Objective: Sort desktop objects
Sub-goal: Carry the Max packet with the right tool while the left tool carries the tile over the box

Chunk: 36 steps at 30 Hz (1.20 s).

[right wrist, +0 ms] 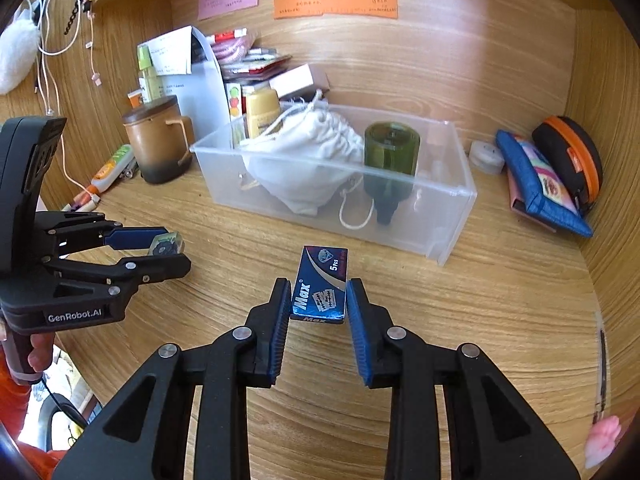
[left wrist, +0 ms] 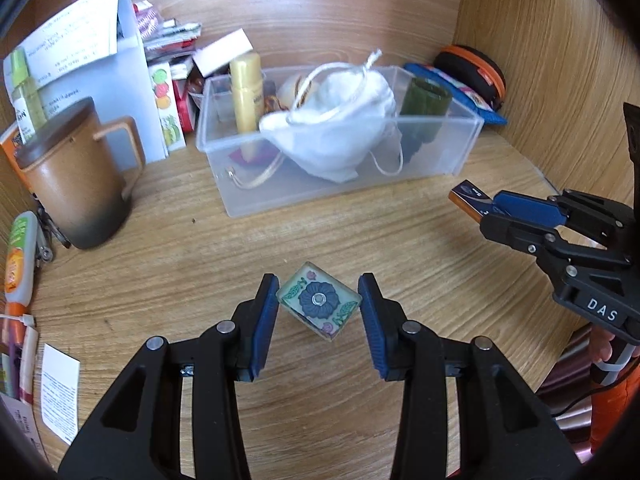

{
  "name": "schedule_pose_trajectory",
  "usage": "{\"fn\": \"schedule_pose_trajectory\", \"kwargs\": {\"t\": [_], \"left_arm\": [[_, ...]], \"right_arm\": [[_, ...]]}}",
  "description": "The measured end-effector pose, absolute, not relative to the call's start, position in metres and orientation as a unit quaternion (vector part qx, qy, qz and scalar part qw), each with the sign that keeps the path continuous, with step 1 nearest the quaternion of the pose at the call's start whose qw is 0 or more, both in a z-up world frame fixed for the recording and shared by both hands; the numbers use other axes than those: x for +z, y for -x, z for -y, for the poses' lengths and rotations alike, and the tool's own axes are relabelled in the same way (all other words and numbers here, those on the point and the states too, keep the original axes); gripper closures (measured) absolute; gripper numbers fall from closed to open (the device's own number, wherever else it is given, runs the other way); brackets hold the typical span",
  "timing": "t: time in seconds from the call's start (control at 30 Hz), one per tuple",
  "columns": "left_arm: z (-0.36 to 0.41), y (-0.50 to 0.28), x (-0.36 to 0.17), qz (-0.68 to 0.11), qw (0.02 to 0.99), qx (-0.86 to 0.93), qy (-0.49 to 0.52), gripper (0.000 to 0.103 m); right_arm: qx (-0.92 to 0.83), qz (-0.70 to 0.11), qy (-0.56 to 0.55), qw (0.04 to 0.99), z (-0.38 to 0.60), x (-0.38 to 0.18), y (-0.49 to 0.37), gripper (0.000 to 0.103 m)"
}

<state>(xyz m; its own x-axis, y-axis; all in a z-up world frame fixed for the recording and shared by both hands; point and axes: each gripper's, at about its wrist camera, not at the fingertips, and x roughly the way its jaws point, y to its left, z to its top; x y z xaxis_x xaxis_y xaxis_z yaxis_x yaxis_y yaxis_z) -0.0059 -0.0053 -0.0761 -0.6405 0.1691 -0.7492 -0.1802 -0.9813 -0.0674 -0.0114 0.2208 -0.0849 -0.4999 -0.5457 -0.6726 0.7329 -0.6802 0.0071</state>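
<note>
Two hand-held black grippers with blue pads hover over a wooden desk point(left wrist: 400, 240). Nearest in the left wrist view, the left gripper point(left wrist: 319, 307) is clamped on a small square glass tile point(left wrist: 319, 305) painted with a blue flower, held by its corners clear of the desk. In the right wrist view, the right gripper point(right wrist: 318, 307) pinches a small blue razor blade box point(right wrist: 321, 286) by its sides, also off the desk. Beyond both stands a clear plastic bin point(right wrist: 448, 216) holding a white drawstring bag point(right wrist: 308, 148), a green bottle point(right wrist: 390, 160) and a yellow tube point(left wrist: 246, 96). A brown lidded mug point(left wrist: 74, 184) stands to the bin's left, and a blue pouch point(right wrist: 540, 188) to its right.
</note>
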Motion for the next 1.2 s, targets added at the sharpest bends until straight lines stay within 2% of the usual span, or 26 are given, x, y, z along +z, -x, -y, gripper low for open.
{"fn": "schedule_pose_trajectory", "kwargs": {"t": [0.63,1.2], "left_arm": [[0.006,0.024,-0.019,-0.011,0.081,0.932,0.353,0.063],[-0.009,0.064,-0.002,-0.025,0.098,0.935,0.339,0.063]], "right_arm": [[-0.876,-0.126,-0.270,0.378,-0.229,-0.035,0.013,0.077],[-0.881,-0.140,-0.246,0.379,-0.209,-0.015,0.043,0.077]]}}
